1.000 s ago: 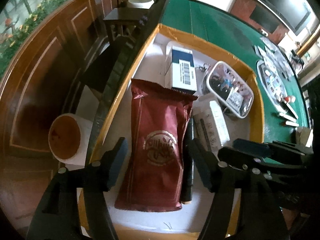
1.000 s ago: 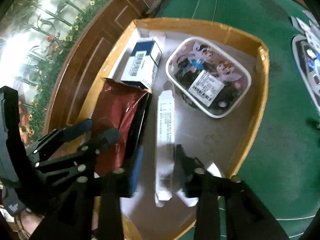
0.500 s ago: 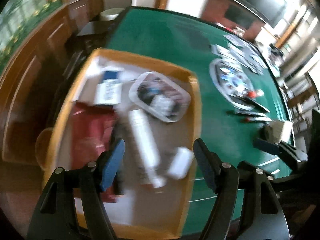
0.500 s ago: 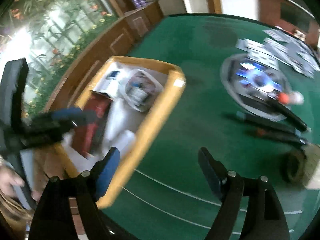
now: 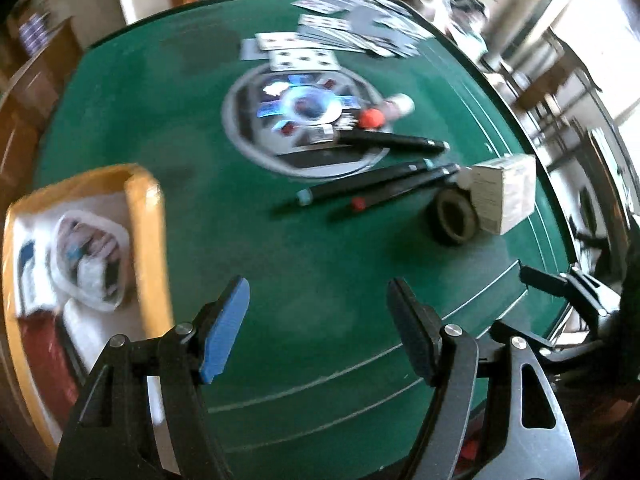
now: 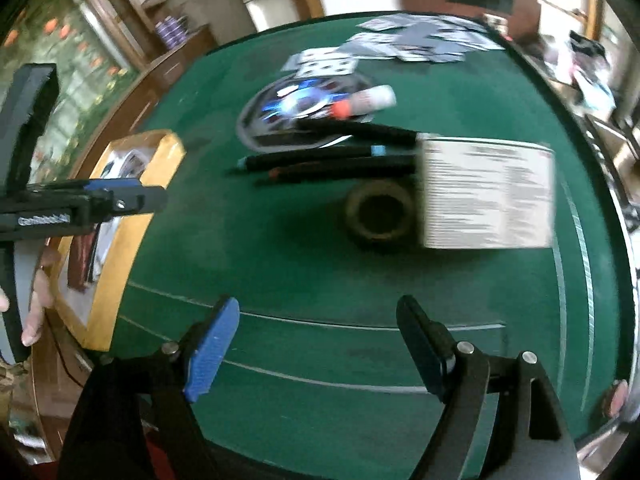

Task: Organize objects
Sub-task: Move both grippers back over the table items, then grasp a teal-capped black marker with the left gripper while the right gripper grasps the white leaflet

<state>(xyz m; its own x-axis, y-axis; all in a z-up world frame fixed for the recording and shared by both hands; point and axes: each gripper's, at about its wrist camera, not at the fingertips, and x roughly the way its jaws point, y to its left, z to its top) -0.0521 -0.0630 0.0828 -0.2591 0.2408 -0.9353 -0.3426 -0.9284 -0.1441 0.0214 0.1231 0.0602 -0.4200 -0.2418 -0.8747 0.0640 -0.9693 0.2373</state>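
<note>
Both the left gripper (image 5: 318, 332) and right gripper (image 6: 320, 350) are gaping wide and empty; the tray (image 5: 146, 216) at left is holding several items, while pens (image 5: 360, 190), tape (image 5: 456, 218) and a box (image 5: 502, 192) are waiting on the green desk (image 5: 160, 120).

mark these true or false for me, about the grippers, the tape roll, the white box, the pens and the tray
1. Both grippers are empty. True: left gripper and right gripper stand open over bare felt.
2. The tape roll sits in the tray. False: it is on the green table, beside the white box.
3. The tray holds a clear plastic container. True.
4. The black pens stand upright. False: they lie flat on the table.
</note>
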